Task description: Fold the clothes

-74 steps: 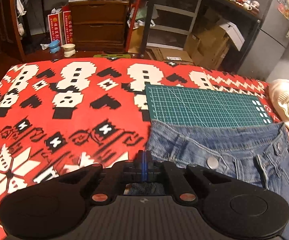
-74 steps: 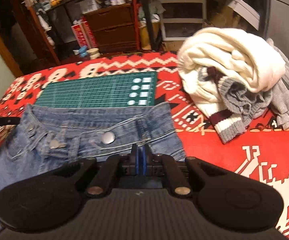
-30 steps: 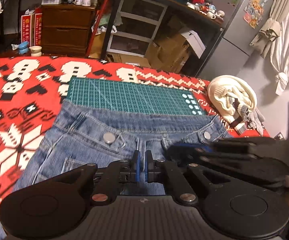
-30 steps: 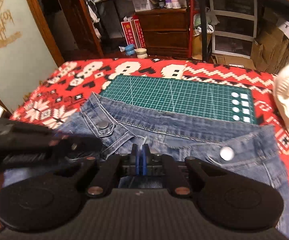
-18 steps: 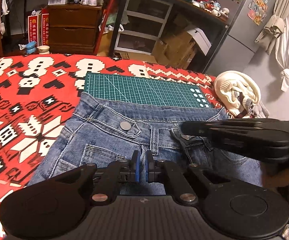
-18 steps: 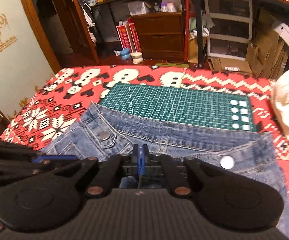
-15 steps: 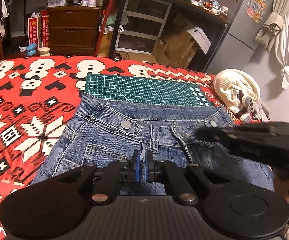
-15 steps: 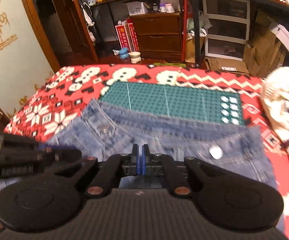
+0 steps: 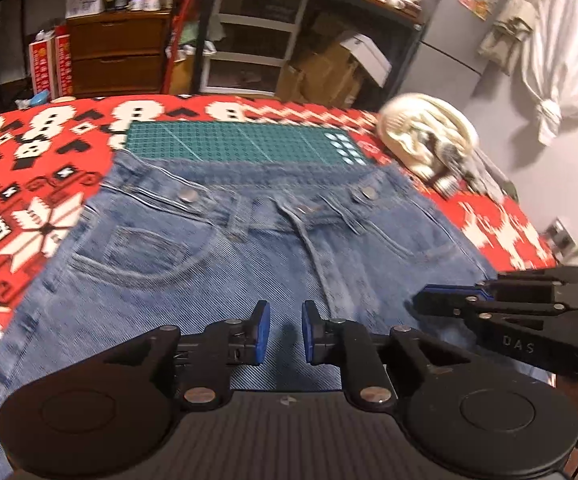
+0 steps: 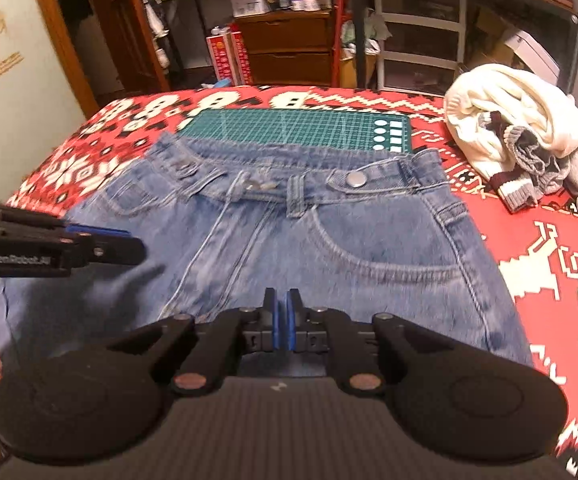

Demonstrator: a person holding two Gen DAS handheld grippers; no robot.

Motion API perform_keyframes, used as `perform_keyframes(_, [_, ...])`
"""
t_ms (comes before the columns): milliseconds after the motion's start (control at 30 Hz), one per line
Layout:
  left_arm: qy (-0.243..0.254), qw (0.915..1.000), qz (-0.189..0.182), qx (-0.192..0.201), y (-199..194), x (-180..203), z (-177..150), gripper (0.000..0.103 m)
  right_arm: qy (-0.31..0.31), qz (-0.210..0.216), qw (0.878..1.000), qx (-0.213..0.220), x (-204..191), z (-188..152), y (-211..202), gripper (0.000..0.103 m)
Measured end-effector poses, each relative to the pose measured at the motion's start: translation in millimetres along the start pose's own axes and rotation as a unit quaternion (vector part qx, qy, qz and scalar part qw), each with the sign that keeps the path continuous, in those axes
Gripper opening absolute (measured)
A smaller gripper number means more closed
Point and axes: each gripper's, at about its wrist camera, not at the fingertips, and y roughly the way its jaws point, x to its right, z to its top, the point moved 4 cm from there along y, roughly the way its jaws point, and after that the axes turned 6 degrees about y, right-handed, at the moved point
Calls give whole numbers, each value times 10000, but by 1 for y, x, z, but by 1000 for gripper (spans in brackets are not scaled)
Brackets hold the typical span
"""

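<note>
Now, line by line, as I see it from my two tools:

Left tool (image 9: 283, 330): its blue pads stand apart with a clear gap, nothing between them; denim shows through the gap.
Right tool (image 10: 283, 320): its pads sit almost together with only a thin slit; I see no cloth pinched in it, though I cannot tell for sure.
Jeans (image 10: 289, 240): spread flat, front up, straight ahead of both tools, waistband at the far end, legs running back under the tools and out of sight.
Waistband: its far edge overlaps the near edge of the mat (image 10: 301, 130).
Mat: green, gridded, just beyond the jeans, lying flat on the red cover (image 10: 549, 264).
Cover: red with white and black figures, on both sides of the jeans.
Pile (image 10: 517, 132): cream knit and grey pieces heaped ahead and to the right of my right tool, apart from the jeans.
Tools to each other: side by side over the jeans' near part, each seeing the other from the side.
</note>
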Motion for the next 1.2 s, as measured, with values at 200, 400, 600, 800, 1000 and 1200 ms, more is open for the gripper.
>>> perform_keyframes(200, [178, 9995, -159, -208, -8, 21, -27, 15, -211, 57, 9996, -196, -17, -28, -4, 7])
perform_keyframes(400, [329, 9985, -149, -411, -16, 32, -57, 15, -91, 41, 9995, -290, -25, -52, -17, 7])
perform_keyframes(600, [251, 9983, -198, -491, -29, 32, -69, 15, -205, 147, 9986, -462, -38, -71, -33, 7])
perform_keyframes(800, [-115, 9995, -73, -289, -53, 9, -71, 15, -121, 290, 9986, -429, -41, -71, -43, 7])
perform_keyframes(1000, [-255, 9990, 380, 14, -77, -40, -52, 20, 78, 233, 9997, -32, -18, -40, -56, 9])
perform_keyframes(1200, [30, 9975, 672, 237, -62, -86, -4, 32, 165, -204, 9992, 310, 34, 7, -52, 17])
